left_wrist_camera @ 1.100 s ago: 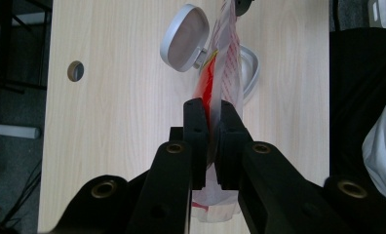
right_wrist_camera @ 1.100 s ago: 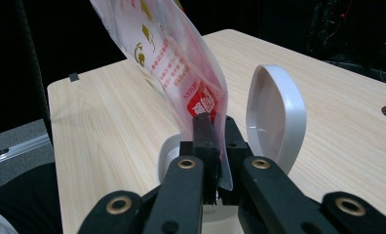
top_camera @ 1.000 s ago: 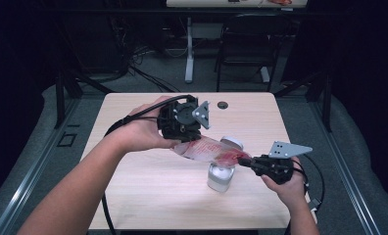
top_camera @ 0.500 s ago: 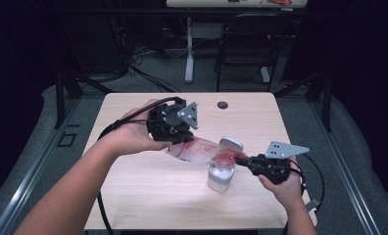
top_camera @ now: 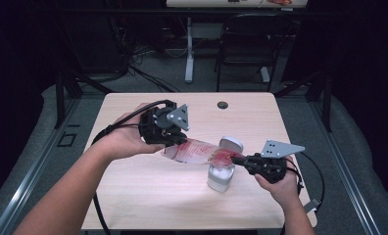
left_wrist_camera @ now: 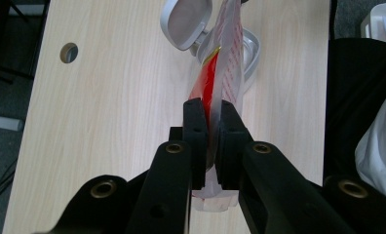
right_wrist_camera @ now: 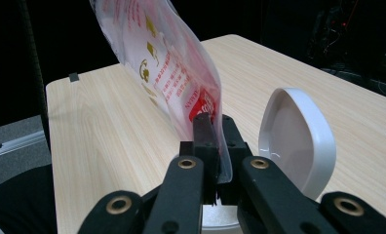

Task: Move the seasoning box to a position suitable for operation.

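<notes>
left hand-held gripper [top_camera: 175, 142]: clamped on the upper end of the refill pouch [top_camera: 197, 151]; in the left gripper view the pads pinch the film flat.
right hand-held gripper [top_camera: 237, 159]: jaws closed on the pouch's lower corner, right over the white jar [top_camera: 219, 177].
pouch: held in the air between both grippers, sloping down toward the jar's mouth.
jar: upright on the tabletop [top_camera: 133, 196], flip lid [right_wrist_camera: 298, 141] standing open.
change: since a second ago the left gripper has shifted leftward and lower; the right has held still.
meaning: likely pouring into the jar, with the slope being adjusted.
</notes>
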A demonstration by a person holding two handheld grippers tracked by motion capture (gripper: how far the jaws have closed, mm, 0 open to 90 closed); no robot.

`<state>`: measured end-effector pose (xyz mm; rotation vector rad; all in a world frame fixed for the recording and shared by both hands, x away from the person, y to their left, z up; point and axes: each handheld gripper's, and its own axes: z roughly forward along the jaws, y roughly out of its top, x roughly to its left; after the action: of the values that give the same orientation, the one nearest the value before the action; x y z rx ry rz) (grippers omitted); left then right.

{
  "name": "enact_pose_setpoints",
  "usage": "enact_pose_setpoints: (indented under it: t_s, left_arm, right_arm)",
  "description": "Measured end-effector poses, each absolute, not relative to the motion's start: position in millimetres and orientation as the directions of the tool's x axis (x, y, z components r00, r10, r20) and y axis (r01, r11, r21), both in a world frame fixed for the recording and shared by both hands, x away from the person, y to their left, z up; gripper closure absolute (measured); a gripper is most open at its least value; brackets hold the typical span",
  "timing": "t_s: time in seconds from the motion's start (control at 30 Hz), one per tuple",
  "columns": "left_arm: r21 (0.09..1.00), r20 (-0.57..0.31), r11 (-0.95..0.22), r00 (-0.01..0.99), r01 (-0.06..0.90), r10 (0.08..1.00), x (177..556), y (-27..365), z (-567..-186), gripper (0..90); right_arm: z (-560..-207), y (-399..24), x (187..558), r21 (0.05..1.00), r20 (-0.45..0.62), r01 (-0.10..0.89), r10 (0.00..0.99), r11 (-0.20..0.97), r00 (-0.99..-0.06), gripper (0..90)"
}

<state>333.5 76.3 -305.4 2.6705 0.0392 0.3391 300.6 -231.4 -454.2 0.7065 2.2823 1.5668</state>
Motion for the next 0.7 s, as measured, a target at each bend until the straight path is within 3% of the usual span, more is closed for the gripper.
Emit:
enact_pose_setpoints:
  t_s: [0.7]
  left_arm:
    - [0.482,0.177,-0.875,0.974,0.038,0.140,340,98,-333,85.5]
  right_arm:
    - [-450,-227,301,0.946,0.061,0.213,0.511,0.245,-0.858,88.0]
